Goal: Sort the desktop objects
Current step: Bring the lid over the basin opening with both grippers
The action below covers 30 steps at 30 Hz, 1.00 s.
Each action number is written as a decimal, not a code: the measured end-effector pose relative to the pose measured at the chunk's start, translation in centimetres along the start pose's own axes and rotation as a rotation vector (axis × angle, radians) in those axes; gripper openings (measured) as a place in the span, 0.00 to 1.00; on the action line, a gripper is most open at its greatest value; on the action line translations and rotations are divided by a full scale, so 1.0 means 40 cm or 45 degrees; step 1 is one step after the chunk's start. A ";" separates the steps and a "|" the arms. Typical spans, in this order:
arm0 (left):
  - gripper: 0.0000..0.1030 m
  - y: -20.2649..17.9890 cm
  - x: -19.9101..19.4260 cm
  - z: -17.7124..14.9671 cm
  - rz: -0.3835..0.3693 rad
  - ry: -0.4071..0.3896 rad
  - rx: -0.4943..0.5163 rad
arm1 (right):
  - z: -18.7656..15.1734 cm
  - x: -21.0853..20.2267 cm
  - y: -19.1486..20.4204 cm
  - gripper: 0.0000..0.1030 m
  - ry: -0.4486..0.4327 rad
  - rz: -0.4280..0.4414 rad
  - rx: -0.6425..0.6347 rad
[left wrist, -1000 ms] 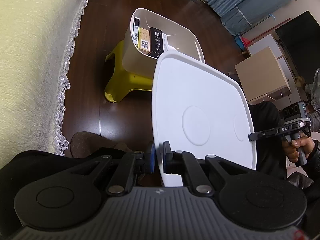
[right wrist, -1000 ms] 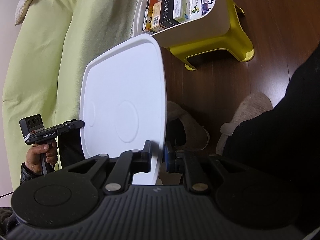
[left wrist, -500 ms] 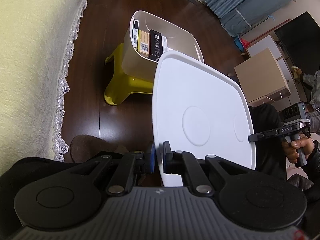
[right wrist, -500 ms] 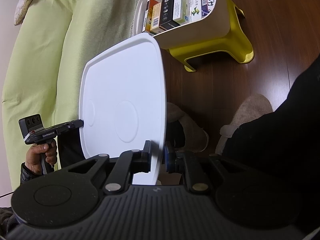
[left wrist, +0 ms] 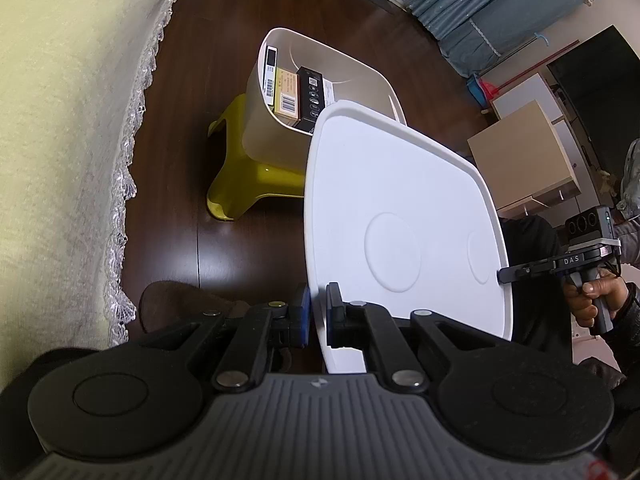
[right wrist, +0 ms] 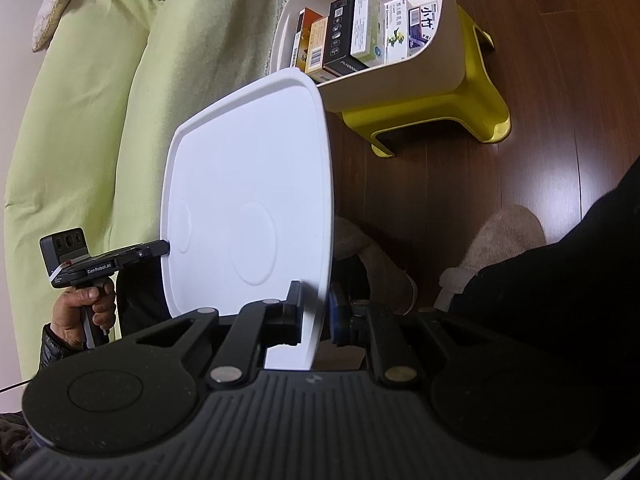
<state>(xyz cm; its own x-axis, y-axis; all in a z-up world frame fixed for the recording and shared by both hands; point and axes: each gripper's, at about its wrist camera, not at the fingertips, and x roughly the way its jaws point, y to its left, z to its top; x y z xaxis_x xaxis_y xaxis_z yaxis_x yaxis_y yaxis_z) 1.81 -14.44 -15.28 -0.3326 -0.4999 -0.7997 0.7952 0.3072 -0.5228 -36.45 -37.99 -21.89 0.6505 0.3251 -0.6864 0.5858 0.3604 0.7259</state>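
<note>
Both grippers clamp opposite rims of the white tray [left wrist: 400, 216]: left gripper [left wrist: 317, 316], right gripper [right wrist: 316, 312]. At 12 o'clock, the bin [right wrist: 400, 84] of boxes [right wrist: 352, 36] sits on a yellow stool [right wrist: 440, 116].

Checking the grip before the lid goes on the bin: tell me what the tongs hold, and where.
Both tongs hold the white lid by its rim, on opposite edges: left tongs, right tongs.
</note>
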 end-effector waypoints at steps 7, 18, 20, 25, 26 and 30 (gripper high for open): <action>0.04 -0.007 0.013 0.033 0.006 -0.003 0.024 | 0.011 -0.007 -0.007 0.12 -0.006 -0.004 0.001; 0.04 -0.011 0.034 0.090 0.008 -0.003 0.054 | 0.050 -0.022 -0.006 0.12 -0.024 -0.010 -0.005; 0.04 -0.011 0.039 0.101 0.006 -0.007 0.057 | 0.058 -0.024 -0.005 0.12 -0.027 -0.012 -0.007; 0.04 -0.008 0.050 0.133 -0.001 -0.012 0.072 | 0.080 -0.028 -0.008 0.12 -0.042 -0.014 -0.006; 0.04 -0.008 0.052 0.141 -0.003 -0.012 0.076 | 0.086 -0.029 -0.009 0.12 -0.047 -0.016 -0.004; 0.04 -0.013 0.064 0.173 -0.003 -0.018 0.098 | 0.110 -0.030 -0.016 0.12 -0.063 -0.021 0.002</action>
<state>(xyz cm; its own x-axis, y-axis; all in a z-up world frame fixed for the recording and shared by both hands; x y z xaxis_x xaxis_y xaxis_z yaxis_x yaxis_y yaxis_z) 4.04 -21.47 -15.01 -0.3278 -0.5117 -0.7942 0.8314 0.2430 -0.4998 -35.49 -42.45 -21.35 0.6638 0.2752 -0.6954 0.5974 0.3642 0.7144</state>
